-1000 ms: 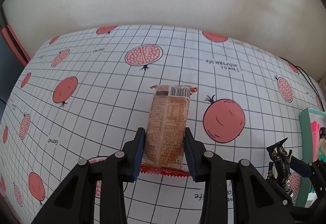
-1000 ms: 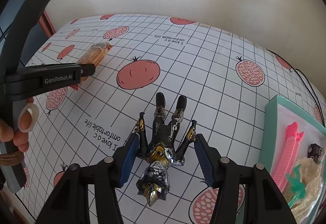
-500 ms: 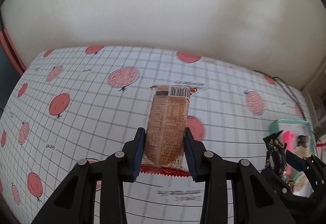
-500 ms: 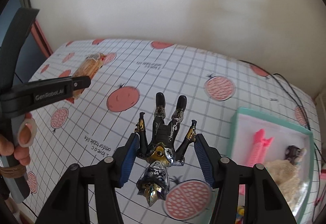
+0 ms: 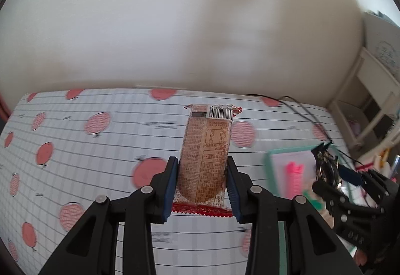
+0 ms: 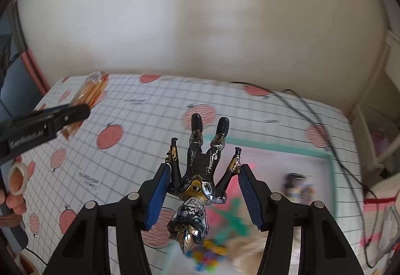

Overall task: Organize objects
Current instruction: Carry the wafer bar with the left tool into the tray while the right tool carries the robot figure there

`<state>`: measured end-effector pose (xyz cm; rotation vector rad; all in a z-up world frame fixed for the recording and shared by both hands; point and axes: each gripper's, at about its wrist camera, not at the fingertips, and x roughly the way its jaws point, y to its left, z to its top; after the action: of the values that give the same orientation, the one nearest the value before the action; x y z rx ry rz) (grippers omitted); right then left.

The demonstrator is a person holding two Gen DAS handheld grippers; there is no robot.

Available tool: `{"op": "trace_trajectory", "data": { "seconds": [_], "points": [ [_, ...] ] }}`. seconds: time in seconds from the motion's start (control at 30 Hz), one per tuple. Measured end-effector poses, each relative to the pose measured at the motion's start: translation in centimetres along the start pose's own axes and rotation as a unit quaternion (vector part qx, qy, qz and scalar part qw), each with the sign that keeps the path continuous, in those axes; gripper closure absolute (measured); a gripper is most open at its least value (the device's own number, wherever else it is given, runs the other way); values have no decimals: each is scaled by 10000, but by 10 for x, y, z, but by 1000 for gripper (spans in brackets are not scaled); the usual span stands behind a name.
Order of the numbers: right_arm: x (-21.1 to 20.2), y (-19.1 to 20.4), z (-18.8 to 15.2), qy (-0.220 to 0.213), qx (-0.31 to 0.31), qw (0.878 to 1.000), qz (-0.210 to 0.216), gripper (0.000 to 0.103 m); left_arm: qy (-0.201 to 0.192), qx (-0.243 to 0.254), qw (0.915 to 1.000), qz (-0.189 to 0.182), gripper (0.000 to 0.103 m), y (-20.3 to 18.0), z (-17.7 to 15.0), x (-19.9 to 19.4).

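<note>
Left gripper [image 5: 202, 190] clamped on orange plastic-wrapped snack packet [image 5: 206, 157]; right gripper [image 6: 205, 197] pinching black-and-gold armoured toy figure [image 6: 200, 175]. Keep both level; release gently over teal-rimmed tray [image 6: 322, 153] at right.

The left gripper [image 5: 202, 186] is clamped on a snack packet [image 5: 206, 157], which stands lengthwise between the blue pads with its barcode end away from the camera, above a grid-patterned tablecloth [image 5: 95, 147] printed with red fruit. At the right, the right gripper [image 5: 350, 190] holds a dark toy figure [image 5: 326, 166] over a teal-rimmed tray [image 5: 268, 170] with something pink in it. A black cable [image 5: 300, 107] runs along the far edge near the pale wall [image 5: 175, 24].
</note>
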<state>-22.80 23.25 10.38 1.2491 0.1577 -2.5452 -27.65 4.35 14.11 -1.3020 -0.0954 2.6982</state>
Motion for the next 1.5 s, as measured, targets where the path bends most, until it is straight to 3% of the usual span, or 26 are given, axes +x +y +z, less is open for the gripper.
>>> {"op": "trace_trajectory", "data": {
  "seconds": [0.43,0.63,1.13,1.5],
  "points": [
    [-48,-89,-9,-279,496,9973,-463,44,0,1035,9903,-928,65,-125,-15,-15],
    [-53,-107,-15,-234,597,9961,-602,44,212,1395,9851,-986,65,-162,-34,-8],
    [4,-108,-45,527,493,9956,-601,44,926,1589,9797,-800,65,-184,-71,39],
    [26,-97,-55,833,344,9944,-549,43,1053,1764,9760,-717,64,-194,-81,48]
  ]
}}
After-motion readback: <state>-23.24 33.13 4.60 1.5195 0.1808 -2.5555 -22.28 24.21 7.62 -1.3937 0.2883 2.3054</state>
